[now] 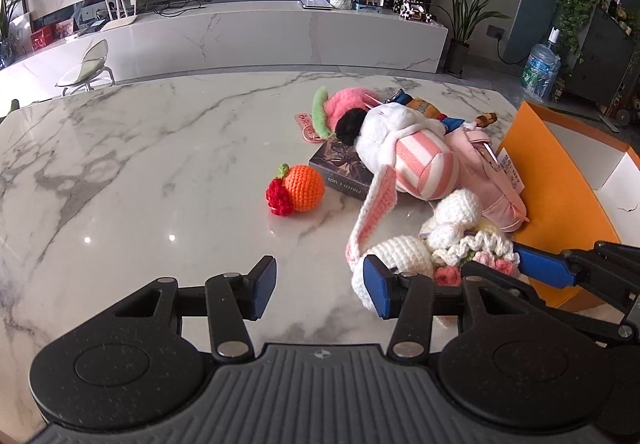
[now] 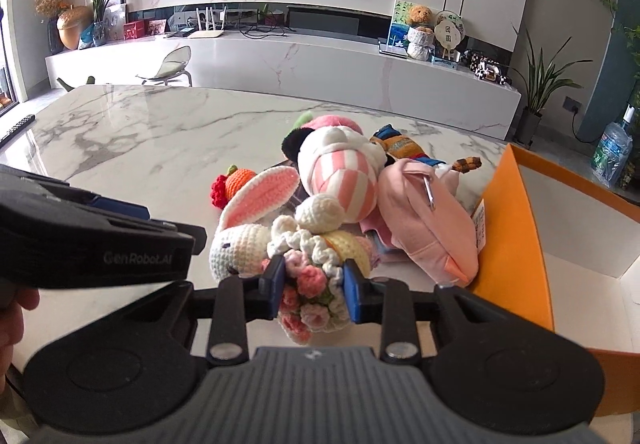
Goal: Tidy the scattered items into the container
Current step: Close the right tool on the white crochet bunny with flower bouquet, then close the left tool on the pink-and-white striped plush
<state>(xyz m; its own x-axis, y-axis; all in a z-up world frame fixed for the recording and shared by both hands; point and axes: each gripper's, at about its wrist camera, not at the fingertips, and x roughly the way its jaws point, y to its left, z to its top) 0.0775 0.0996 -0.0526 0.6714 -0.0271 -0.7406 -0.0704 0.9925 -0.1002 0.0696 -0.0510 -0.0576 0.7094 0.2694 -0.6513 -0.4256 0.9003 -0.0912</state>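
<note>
Low in the right wrist view, the right gripper (image 2: 313, 293) has its blue pads clamped on the pink-and-white flower bunch of a crocheted rabbit (image 2: 244, 244), whose white head and pink-lined ear lie just left of the pads; the same gripper enters the left wrist view from the lower right, its blue finger against the rabbit's frills. The left gripper (image 1: 320, 288) sits low in its own frame with jaws apart and nothing between them, its right pad just beside the rabbit's white body (image 1: 404, 256); bare marble table (image 1: 160, 164) shows between the fingers.

Behind the rabbit, at the centre of both views, the other items lie heaped together: a pink-and-white striped plush (image 1: 416, 164) resting on a dark card box (image 1: 344, 170); a pale pink pouch (image 2: 424, 228) with a metal clip, leaning toward the right; a pink and green crocheted piece (image 1: 336, 108) at the back; a crocheted orange with a red flower (image 1: 298, 190) lying apart on the left of the heap.

At the right edge of both frames stands the orange container (image 2: 516, 228), its white inside showing; the pouch touches its near wall.
</note>
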